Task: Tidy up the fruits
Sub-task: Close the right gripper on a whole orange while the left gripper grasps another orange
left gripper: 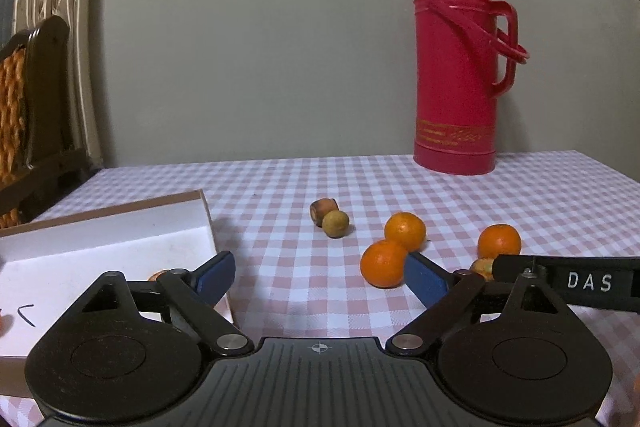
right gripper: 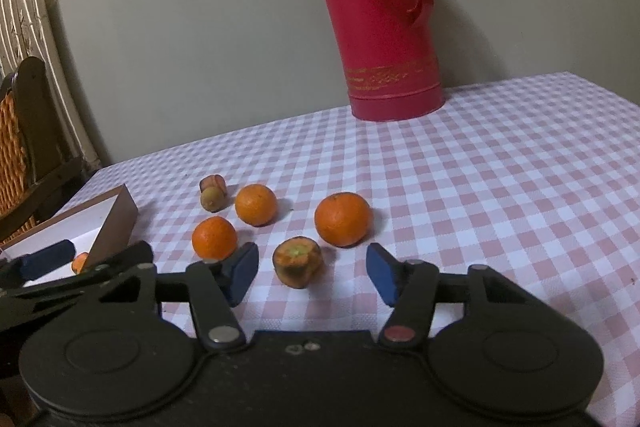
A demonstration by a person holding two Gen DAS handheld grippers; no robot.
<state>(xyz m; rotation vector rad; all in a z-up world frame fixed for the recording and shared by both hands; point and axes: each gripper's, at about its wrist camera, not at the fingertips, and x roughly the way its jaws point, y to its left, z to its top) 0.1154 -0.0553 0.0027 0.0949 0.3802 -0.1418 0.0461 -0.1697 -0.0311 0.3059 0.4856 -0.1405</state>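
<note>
Three oranges lie on the checked tablecloth (right gripper: 500, 187): one near left (right gripper: 214, 238), one behind it (right gripper: 256, 205), one to the right (right gripper: 343, 219). A stubby brown-orange fruit (right gripper: 297, 261) sits between the blue pads of my right gripper (right gripper: 312, 273), with a gap on each side. Two small brown and greenish fruits (right gripper: 211, 193) rest further back. My left gripper (left gripper: 320, 279) is open and holds nothing. Its right pad stands beside the near orange (left gripper: 383, 263) and its left pad hangs over the corner of a white box (left gripper: 104, 251).
A tall red thermos (left gripper: 456, 75) stands at the back of the table by the grey wall. A dark wooden chair with wicker (left gripper: 32, 107) is off the table's left end. A small orange piece (right gripper: 80, 262) lies in the box.
</note>
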